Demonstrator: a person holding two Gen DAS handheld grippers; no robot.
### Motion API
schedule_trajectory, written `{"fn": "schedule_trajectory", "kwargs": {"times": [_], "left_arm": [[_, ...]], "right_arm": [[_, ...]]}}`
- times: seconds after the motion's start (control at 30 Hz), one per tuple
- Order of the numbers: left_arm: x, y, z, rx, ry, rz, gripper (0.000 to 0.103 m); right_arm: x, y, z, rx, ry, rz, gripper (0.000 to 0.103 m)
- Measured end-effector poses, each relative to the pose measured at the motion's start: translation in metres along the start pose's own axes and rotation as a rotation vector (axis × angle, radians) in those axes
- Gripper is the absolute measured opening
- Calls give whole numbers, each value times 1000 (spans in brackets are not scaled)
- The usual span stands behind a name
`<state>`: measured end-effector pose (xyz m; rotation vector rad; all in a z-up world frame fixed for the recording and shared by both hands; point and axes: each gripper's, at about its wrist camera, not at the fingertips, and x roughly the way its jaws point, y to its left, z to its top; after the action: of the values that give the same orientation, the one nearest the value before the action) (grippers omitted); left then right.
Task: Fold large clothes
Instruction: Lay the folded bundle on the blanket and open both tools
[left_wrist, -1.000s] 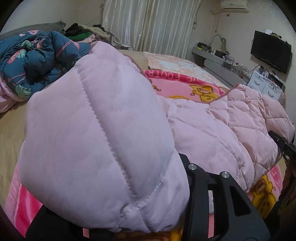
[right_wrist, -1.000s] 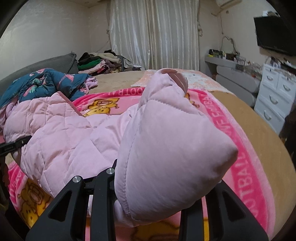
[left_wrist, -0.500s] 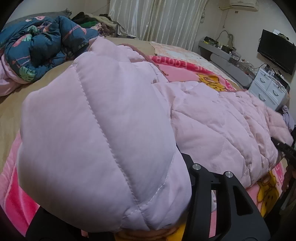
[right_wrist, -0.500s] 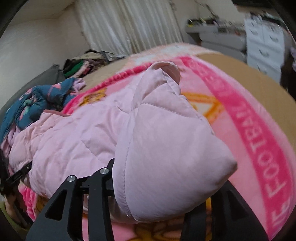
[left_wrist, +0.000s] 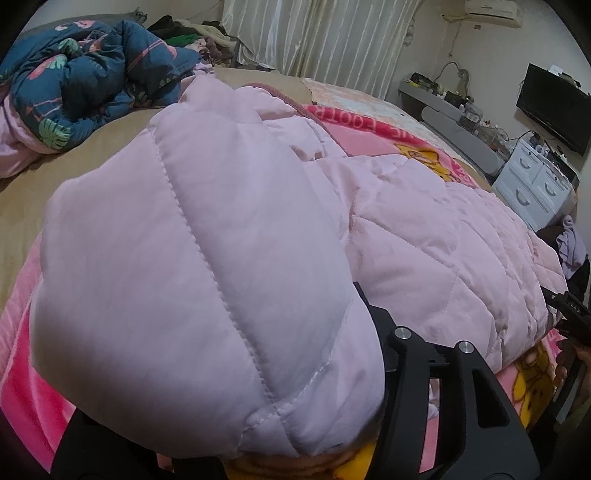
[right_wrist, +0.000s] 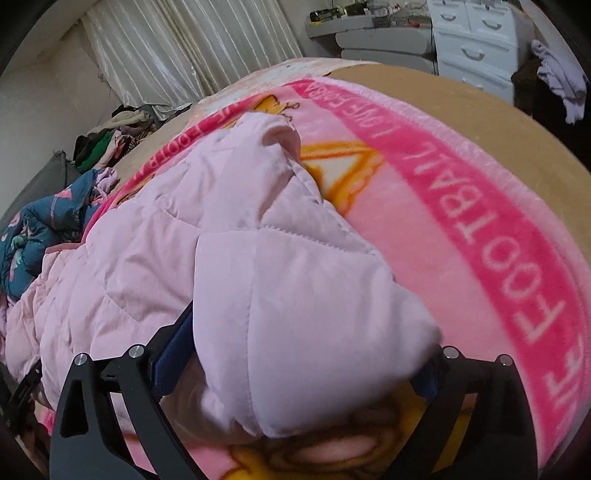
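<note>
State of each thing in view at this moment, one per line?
pink quilted jacket: lying across the blanket, a padded corner between each gripper's fingers.
right gripper: jaws just opened wide, fabric loose between them.
left gripper: jaws have been opening; jacket hides any grip.
pink blanket: spread flat on the bed.
blue floral duvet: crumpled in a heap.
television: off.

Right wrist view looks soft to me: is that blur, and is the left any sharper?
Right wrist view: motion smear on the white curtain and fisheye-bent blanket lettering. Left wrist view: sharper, dim indoor light, the quilted pink padded coat filling the near field.
</note>
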<state>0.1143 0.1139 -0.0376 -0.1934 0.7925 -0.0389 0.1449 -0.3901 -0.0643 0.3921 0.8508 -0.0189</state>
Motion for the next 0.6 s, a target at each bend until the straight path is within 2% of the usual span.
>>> {"fn": "schedule_trajectory", "kwargs": {"times": [0.1, 0.17, 0.27, 0.43, 0.6], "left_arm": [[-1, 6, -3, -30, 11, -12, 58], [-2, 11, -6, -54, 18, -16, 68], [-8, 20, -12, -83, 24, -27, 75], [-28, 32, -24, -110, 13, -40, 82], [-53, 34, -30, -121, -11, -41, 83]], "right_arm": [[-8, -2, -3, -7, -21, -20, 96], [-18, -1, -5, -18, -46, -41, 97], [-32, 1, -4, -38, -76, -60, 98], [-53, 11, -10, -102, -128, -75, 99], [-71, 28, -20, -179, -164, -69, 99]]}}
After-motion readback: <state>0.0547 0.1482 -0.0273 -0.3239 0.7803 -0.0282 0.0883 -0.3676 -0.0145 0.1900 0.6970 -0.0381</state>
